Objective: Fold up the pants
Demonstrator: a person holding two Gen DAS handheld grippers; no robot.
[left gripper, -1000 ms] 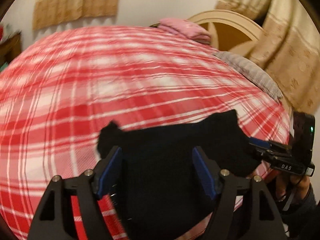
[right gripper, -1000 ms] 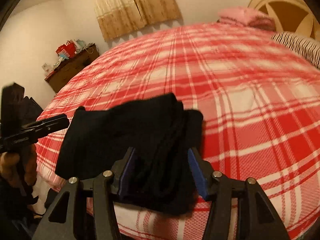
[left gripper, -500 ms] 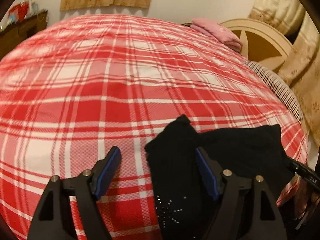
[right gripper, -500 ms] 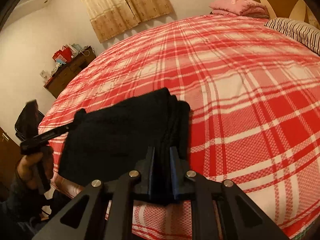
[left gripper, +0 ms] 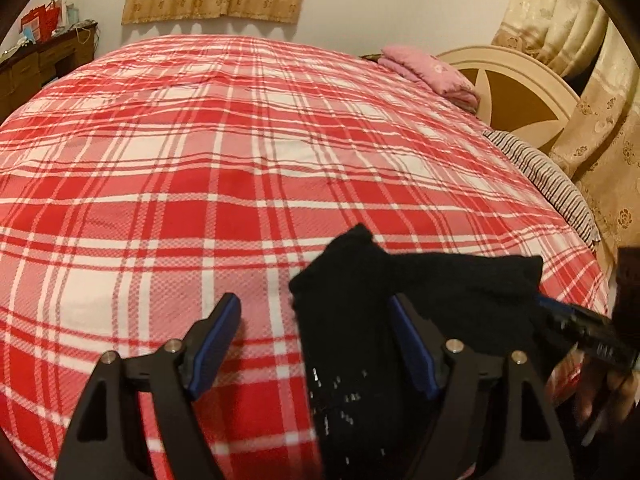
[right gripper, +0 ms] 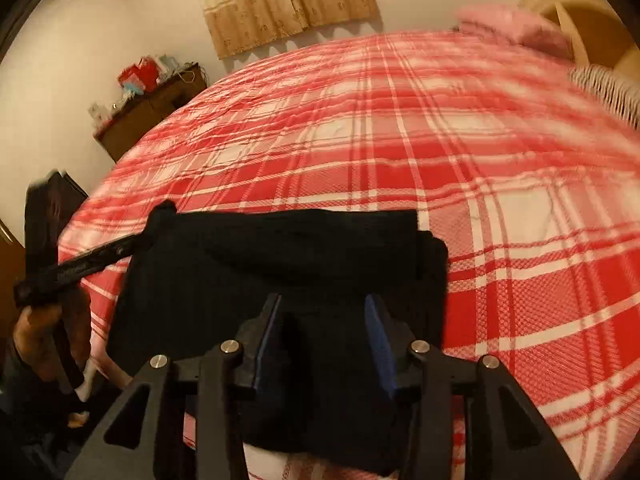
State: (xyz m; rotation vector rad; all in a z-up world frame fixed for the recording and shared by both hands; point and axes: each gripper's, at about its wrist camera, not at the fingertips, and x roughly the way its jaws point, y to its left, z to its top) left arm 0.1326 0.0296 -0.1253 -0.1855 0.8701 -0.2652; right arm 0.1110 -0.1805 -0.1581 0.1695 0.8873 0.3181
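1. Pants [left gripper: 400,304]: black, soft knit, lying in a thick folded stack at lower centre-right of the left wrist view, on the near edge of the plaid bed [left gripper: 200,160]. Likely light and floppy, layers prone to sliding; best pinched at a corner through all the layers.
2. Left gripper [left gripper: 316,340]: jaws spread wide, holding nothing; the stack's left edge lies between them.
3. Right gripper [right gripper: 324,324]: jaws have just been opening, now apart over the cloth, no pinch visible.
4. Only the left view shows sparkly dots on the pants; only the right view shows the stack's stepped right edge.
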